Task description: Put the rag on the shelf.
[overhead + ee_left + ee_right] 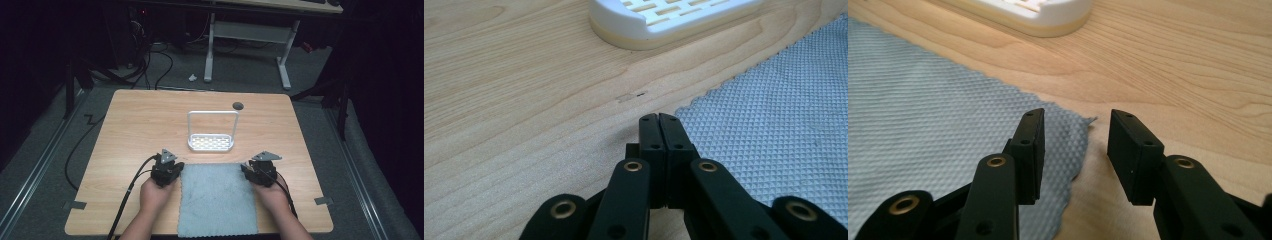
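Grey cloth [217,199] between tongs, rack [211,142] beyond.

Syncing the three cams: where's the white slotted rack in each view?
High view: white slotted rack at table centre, just beyond the grey cloth, tall handle loop rising at its back.
Left gripper view: its front corner at top centre, beyond the shut jaws.
Right gripper view: its base edge at top, left of centre.
Shared landmark: the cloth's far edge, just short of the rack.

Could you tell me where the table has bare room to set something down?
Bare wood lies left of the white rack and right of it. It is crowded near the front, where the grey cloth lies between the left tool and right tool.
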A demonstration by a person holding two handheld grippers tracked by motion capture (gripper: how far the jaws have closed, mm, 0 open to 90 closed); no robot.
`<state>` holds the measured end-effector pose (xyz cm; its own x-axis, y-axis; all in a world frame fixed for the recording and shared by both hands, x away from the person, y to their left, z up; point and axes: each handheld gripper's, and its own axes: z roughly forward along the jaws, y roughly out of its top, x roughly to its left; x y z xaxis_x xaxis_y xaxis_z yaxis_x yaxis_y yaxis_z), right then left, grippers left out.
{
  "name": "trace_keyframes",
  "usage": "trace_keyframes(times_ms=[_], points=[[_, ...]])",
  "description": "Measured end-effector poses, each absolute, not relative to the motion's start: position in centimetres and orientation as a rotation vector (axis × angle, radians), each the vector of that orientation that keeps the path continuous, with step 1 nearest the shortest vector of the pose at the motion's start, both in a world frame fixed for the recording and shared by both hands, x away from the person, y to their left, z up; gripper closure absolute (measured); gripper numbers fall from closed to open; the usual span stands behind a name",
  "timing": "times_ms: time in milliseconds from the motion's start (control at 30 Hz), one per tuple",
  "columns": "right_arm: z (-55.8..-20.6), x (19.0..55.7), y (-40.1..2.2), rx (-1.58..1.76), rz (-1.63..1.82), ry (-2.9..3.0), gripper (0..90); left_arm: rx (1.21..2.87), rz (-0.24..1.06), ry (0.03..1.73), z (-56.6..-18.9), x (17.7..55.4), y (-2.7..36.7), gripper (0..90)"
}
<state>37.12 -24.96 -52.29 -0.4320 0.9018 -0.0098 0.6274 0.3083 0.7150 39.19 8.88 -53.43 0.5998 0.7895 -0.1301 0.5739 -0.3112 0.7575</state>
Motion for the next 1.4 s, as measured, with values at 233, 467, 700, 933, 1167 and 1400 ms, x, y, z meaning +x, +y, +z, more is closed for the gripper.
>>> trace_keyframes(times_ms=[233,467,700,933,1167,1400], points=[[-52.5,38.4,-24.8,1.350,0.887,2.195,68.3,2.016,0.328,1.075,-53.4,39.2,8.9,89.4],[-52.5,38.0,-24.4,1.322,0.889,2.218,84.4,2.017,0.329,1.074,-53.4,39.2,8.9,89.4],[-52.2,37.5,-24.1,1.297,0.901,2.196,89.4,2.013,0.332,1.035,-53.3,39.0,8.9,89.9],[-50.4,35.2,-24.2,1.258,1.091,2.067,89.6,1.918,0.392,0.953,-52.5,37.0,9.1,90.0],[-49.4,33.2,-24.0,1.170,1.154,1.992,89.6,1.806,0.467,0.923,-51.1,35.5,9.5,90.0],[-48.1,32.0,-24.7,1.110,1.218,1.883,89.6,1.721,0.548,0.861,-48.7,34.3,10.1,90.0]])
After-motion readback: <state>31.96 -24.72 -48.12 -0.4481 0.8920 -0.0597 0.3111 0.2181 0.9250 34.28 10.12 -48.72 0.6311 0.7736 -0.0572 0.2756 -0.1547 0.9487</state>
